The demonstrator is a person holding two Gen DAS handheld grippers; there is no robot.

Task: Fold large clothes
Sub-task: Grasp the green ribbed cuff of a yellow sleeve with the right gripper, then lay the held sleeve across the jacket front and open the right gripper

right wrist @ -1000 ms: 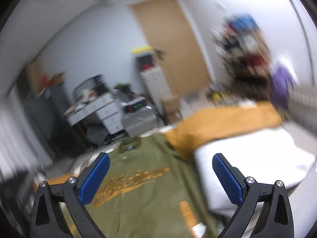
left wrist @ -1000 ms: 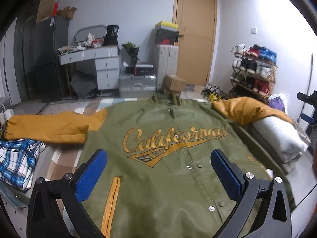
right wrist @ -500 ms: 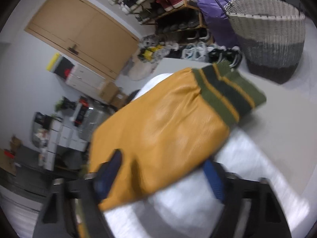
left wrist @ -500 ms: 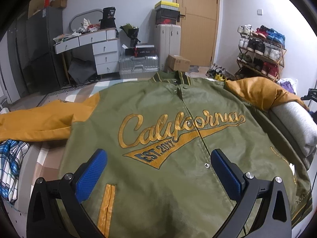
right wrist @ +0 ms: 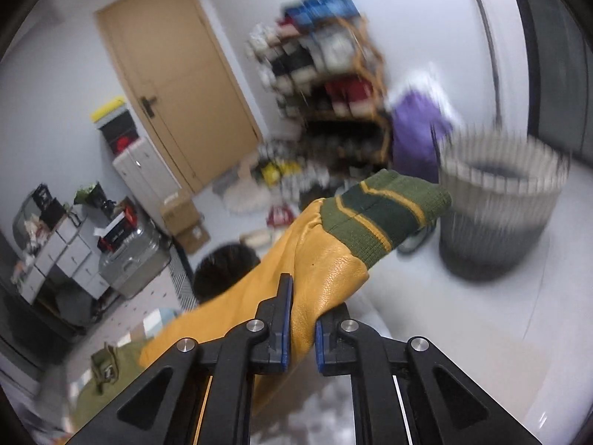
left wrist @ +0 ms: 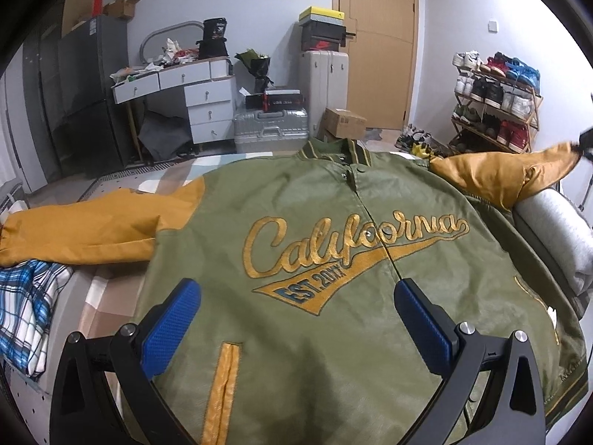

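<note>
The jacket (left wrist: 333, 278) lies flat on the bed, front up. The right gripper (right wrist: 300, 330) has just been closing and now clamps the yellow sleeve (right wrist: 318, 274) near its cuff. The left gripper (left wrist: 296, 319) hovers with jaws apart. The smooth sleeve may slip out if pulled quickly.

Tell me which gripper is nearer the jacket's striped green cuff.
Right. The right gripper is clamped on the yellow sleeve just short of the striped cuff; the left gripper hovers open over the jacket's front.
</note>
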